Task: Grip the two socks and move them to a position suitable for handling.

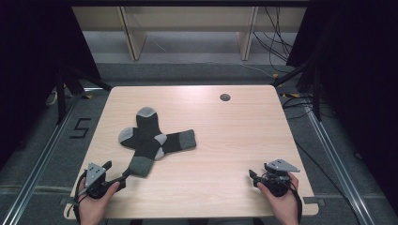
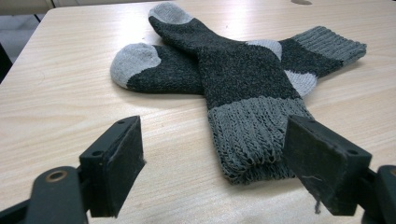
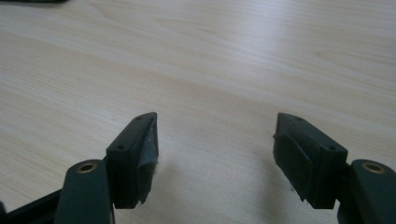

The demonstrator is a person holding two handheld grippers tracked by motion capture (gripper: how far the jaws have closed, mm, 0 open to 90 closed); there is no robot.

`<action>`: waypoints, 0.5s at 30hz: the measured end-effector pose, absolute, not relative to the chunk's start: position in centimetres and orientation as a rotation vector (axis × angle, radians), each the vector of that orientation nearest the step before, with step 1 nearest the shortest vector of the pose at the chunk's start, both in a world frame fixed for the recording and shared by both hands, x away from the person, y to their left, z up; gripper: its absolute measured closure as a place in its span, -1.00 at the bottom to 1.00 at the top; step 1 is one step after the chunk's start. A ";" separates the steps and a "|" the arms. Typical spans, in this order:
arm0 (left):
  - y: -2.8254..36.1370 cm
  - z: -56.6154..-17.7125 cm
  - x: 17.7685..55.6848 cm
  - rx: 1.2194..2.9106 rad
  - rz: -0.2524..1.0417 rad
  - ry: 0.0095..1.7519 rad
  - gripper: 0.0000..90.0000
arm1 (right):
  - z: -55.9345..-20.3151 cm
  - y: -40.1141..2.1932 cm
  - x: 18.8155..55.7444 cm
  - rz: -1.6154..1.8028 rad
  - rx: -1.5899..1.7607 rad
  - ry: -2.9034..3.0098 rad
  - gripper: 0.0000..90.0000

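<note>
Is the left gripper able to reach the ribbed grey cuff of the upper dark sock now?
Probably yes. The left gripper is open, and the ribbed grey cuff lies just ahead between its jaws, with nothing in the way.

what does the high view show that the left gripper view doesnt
High view: the right gripper, open over bare wood, a round hole in the table, and the floor with shelving beyond.

Left gripper view: the ribbed knit of the top sock's cuff, lying between the open fingers without touching.

Both: two crossed dark grey socks on the table.
</note>
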State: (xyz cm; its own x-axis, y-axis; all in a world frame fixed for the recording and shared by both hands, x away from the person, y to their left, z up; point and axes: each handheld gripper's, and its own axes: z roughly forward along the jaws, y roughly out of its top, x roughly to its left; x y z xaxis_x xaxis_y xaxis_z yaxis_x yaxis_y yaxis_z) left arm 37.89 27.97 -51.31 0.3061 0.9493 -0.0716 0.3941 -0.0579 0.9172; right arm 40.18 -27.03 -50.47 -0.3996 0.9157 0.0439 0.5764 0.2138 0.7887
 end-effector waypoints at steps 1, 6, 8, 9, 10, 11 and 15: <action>28.0 -51.3 37.9 1.613 0.736 1.254 -0.56 | -50.5 -27.1 40.1 1.054 1.407 2.049 -0.29; 27.9 -51.4 38.2 1.615 0.733 1.272 -0.55 | -50.8 -27.4 40.1 1.034 1.423 2.035 -0.29; 27.9 -51.3 38.1 1.631 0.733 1.257 -0.54 | -50.4 -27.6 39.9 1.025 1.389 2.054 -0.29; 27.9 -51.3 38.1 1.628 0.735 1.255 -0.54 | -50.3 -27.5 39.8 1.032 1.404 2.038 -0.29; 27.9 -51.4 38.1 1.620 0.735 1.245 -0.54 | -50.2 -27.6 39.7 1.029 1.396 2.040 -0.29; 27.9 -51.3 38.0 1.620 0.736 1.246 -0.54 | -50.1 -27.6 39.7 1.041 1.400 2.040 -0.29; 27.9 -51.3 37.9 1.626 0.721 1.241 -0.55 | -50.1 -27.2 39.6 1.040 1.398 2.049 -0.29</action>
